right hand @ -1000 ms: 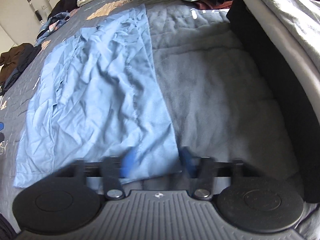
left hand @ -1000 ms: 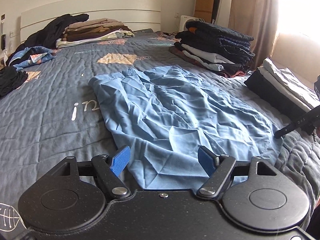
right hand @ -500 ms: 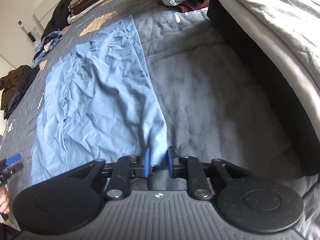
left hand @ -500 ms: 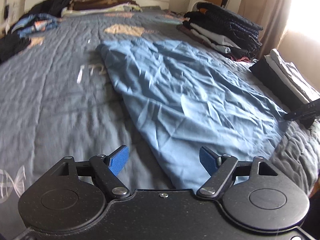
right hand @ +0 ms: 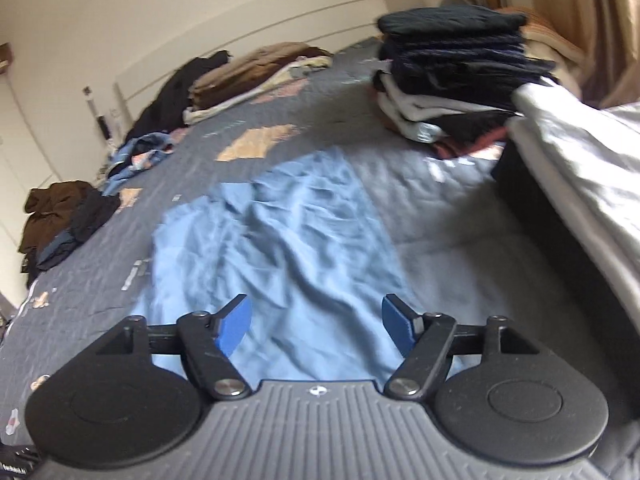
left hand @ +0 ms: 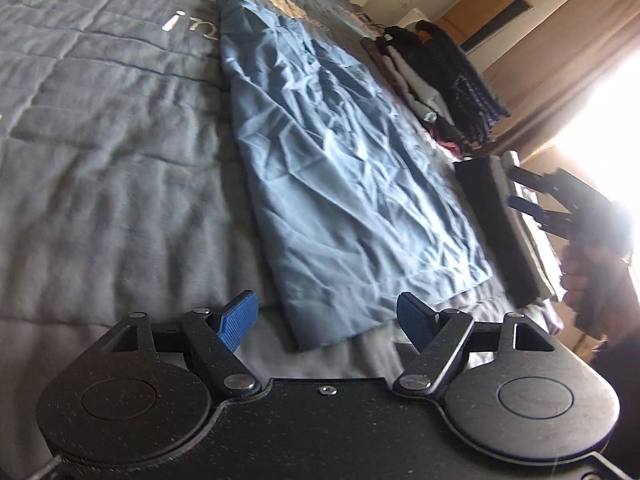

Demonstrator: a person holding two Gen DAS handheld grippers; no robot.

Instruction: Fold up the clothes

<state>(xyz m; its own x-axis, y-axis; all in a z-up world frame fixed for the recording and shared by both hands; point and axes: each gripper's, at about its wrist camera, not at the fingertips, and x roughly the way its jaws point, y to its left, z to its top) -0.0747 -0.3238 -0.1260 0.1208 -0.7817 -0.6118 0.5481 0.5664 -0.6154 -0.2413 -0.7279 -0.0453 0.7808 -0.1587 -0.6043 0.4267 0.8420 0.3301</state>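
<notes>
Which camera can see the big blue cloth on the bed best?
The left wrist view. It is sharp there, and the blue cloth shows from its far end down to the near corner between the open left claw. The right wrist view shows the cloth blurred, its near edge hidden behind the open right claw.

A light blue garment (left hand: pixel 340 184) lies spread flat on the bed, heavily creased all over, with small ridges and folds running across its thin fabric. In the left wrist view it stretches as a long band from its near hem at 6 o'clock away toward 11 o'clock, where its far end narrows; the near corner lies slightly rumpled at the bed's edge. In the right wrist view the same blue cloth (right hand: pixel 280 232) fills the centre, its near edge at 6 o'clock and its far, uneven end reaching toward 12 o'clock. Nothing lies on top of it.
</notes>
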